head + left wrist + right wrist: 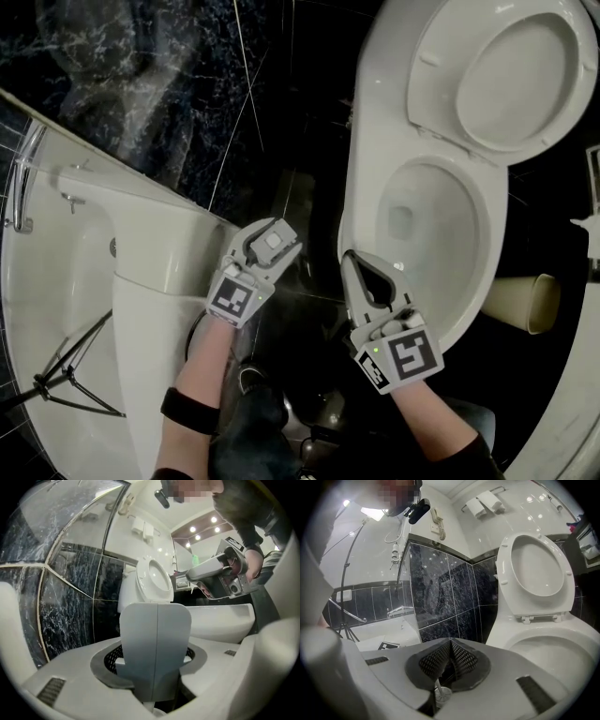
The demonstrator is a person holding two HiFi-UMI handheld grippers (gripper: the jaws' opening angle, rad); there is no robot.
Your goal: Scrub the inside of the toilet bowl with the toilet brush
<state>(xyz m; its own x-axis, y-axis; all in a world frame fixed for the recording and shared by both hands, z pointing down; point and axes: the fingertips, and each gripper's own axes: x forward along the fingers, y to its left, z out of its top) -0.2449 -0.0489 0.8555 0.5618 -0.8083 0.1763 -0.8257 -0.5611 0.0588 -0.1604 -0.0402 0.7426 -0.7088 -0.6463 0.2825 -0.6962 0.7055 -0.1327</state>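
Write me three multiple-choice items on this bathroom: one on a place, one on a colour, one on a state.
1. The right gripper is beside: A the toilet bowl; B a window; C a door.
2. The wall tiles are: A pink; B black; C yellow.
3. The toilet seat is: A down; B missing; C raised.

A, it is by the bowl's near rim; B, the tiles are dark and marbled; C, it stands up behind the bowl.
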